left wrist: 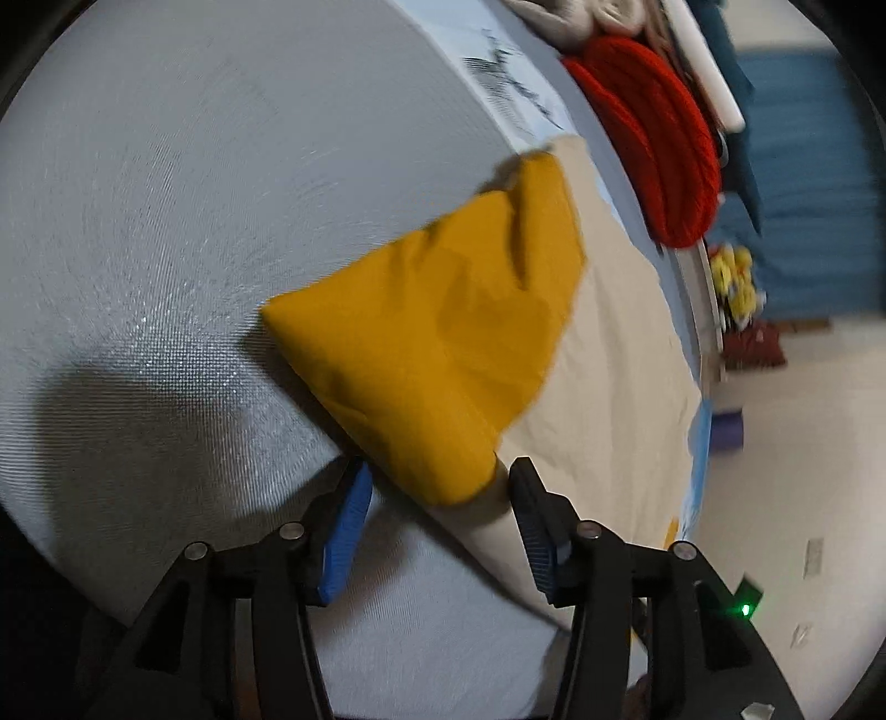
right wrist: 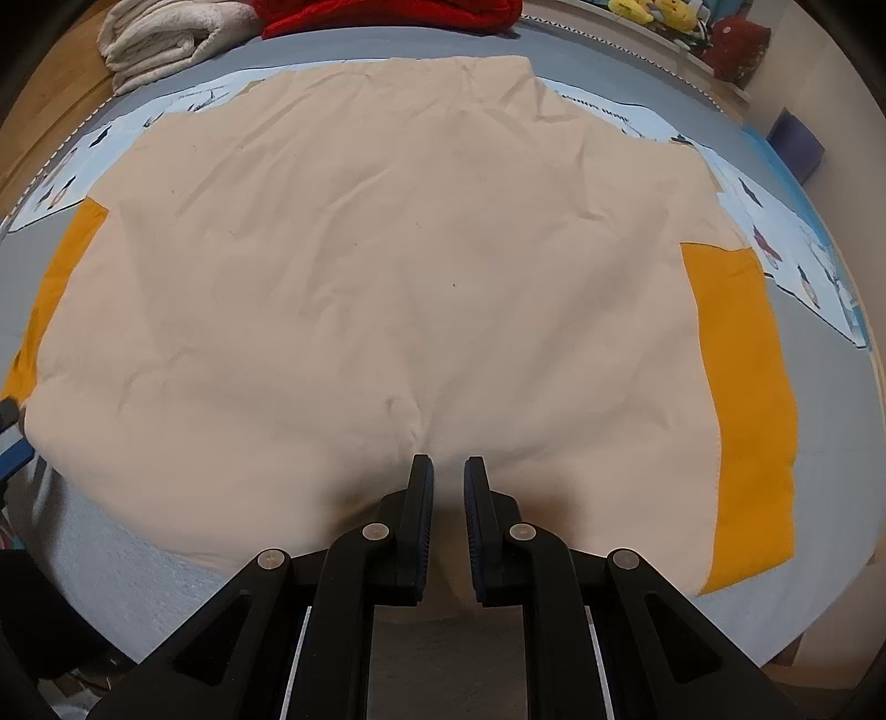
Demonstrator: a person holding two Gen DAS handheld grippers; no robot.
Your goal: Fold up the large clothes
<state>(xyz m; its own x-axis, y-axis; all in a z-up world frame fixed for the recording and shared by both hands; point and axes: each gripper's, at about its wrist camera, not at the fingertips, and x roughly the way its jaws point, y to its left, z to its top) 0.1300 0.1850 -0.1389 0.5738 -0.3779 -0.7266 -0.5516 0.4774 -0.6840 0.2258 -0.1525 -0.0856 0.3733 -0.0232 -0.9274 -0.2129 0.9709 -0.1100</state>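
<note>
- A large cream garment (right wrist: pixel 387 266) with mustard-yellow sleeves lies spread flat on a grey bed (left wrist: pixel 166 194), covering most of the right wrist view.
- The left tongs (left wrist: pixel 437 520) stand apart, with the blue pads (left wrist: pixel 346 540) clear of the cloth on both sides.
- The cuffed end of the yellow sleeve (left wrist: pixel 432 343) lies between those open jaws, and neither pad presses on it, so the left tongs have hold of nothing.
- That sleeve is folded into a rough triangle, its body resting partly on the cream cloth and partly on the bare grey bed.
- The right tongs (right wrist: pixel 446 471) point down at the near edge of the cream garment, around its middle.
- Their jaws are almost closed, with only a narrow gap between them.
- A small pucker in the cream cloth sits just beyond the tips; whether any fabric is pinched in the gap I cannot tell.
- In the right wrist view, one yellow sleeve (right wrist: pixel 742 399) lies flat along the garment's right side, and another yellow strip (right wrist: pixel 55 288) shows at the left edge.
- A pale blue printed sheet (right wrist: pixel 775 221) lies under the far part of the garment.
- Beyond it on the bed are a red knitted item (left wrist: pixel 648 144) and a folded off-white blanket (right wrist: pixel 160 39).
- The left wrist view is somewhat blurred.
</note>
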